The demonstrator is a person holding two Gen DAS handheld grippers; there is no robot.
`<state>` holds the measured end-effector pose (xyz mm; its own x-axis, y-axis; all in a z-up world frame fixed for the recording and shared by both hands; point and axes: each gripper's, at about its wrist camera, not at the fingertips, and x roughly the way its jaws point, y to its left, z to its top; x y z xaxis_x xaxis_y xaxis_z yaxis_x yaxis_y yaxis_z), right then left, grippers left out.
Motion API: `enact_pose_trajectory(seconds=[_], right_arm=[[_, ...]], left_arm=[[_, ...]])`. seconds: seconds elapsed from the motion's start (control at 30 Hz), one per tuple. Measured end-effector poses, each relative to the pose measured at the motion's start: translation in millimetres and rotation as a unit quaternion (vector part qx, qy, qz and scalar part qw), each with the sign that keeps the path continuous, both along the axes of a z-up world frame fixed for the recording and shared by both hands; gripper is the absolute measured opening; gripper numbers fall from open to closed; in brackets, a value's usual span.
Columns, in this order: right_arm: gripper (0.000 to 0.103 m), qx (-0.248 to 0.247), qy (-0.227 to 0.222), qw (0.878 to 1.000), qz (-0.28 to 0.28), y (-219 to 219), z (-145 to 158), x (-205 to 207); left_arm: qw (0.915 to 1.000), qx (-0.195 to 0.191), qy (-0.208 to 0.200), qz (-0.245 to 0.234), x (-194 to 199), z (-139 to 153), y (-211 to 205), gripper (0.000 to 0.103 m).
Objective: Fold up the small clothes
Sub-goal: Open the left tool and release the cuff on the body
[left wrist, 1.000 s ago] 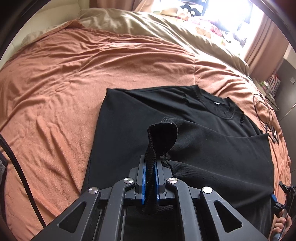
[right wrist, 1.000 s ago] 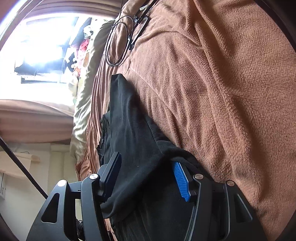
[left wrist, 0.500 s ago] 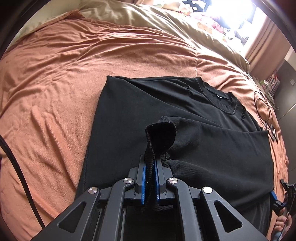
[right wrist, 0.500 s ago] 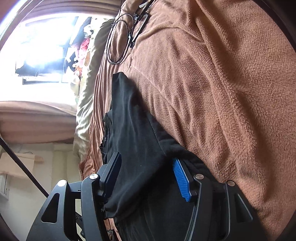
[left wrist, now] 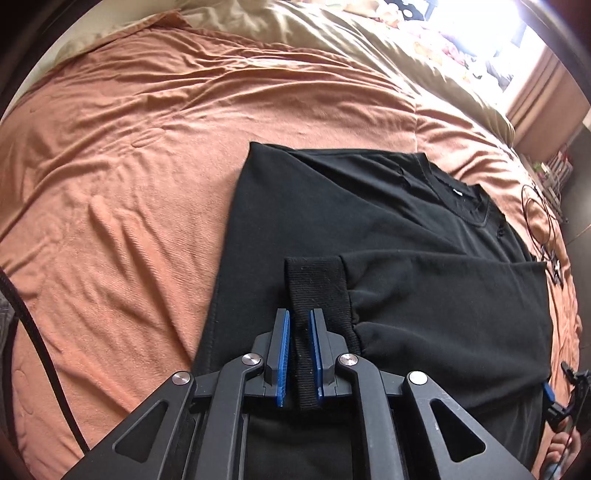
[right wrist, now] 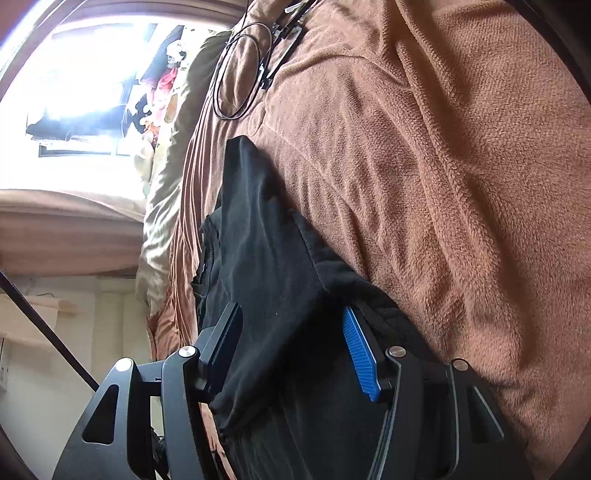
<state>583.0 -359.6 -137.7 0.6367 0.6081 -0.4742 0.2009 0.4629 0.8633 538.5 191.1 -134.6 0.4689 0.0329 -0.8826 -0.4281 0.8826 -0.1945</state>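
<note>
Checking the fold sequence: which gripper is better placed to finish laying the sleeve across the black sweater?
Left. The left gripper has the ribbed cuff between its opening jaws, above the sweater. The right gripper straddles the sweater's edge.

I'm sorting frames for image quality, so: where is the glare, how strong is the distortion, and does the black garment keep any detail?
Left wrist view: window blown out at top right; fisheye curves the orange bedspread; black sweatshirt keeps its collar seam and ribbed cuff. Right wrist view: window washes out the upper left; the garment reads nearly flat black; blanket weave sharp.
</note>
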Motion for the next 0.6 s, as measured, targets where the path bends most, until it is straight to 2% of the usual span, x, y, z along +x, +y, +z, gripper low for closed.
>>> enact_pose_trajectory(seconds=[0.03, 0.1, 0.17, 0.37, 0.5, 0.53, 0.6], right_arm=[[0.054, 0.001, -0.004, 1.0, 0.004, 0.7, 2.7, -2.8], [0.053, 0.002, -0.017, 1.0, 0.012, 1.1, 9.0, -8.3], [0.053, -0.005, -0.03, 0.999, 0.016, 0.6, 14.8, -10.6], [0.053, -0.038, -0.073, 0.997, 0.006, 0.5, 18.5, 0.0], [0.053, -0.052, -0.066, 0.996, 0.017, 12.8, 3.2, 13.2], [0.052, -0.061, -0.059, 0.996, 0.019, 15.8, -0.1, 14.3], [0.04, -0.082, -0.04, 0.996, 0.021, 19.6, -7.3, 17.7]], left_arm=[[1.0, 0.002, 0.001, 0.001, 0.1, 0.3, 0.9, 0.018], [1.0, 0.001, 0.002, -0.001, 1.3, -1.9, 0.2, 0.031], [1.0, -0.002, 0.004, -0.004, 4.1, -7.0, -1.7, 0.036], [0.9994, -0.009, 0.029, -0.016, 14.5, -33.0, -7.9, 0.036], [0.9995, 0.001, 0.031, 0.006, 7.8, -38.8, -2.5, 0.036], [0.9994, -0.001, 0.033, 0.008, 6.1, -39.3, 0.2, 0.036], [0.9992, -0.002, 0.038, 0.011, 2.5, -38.3, 4.2, 0.036]])
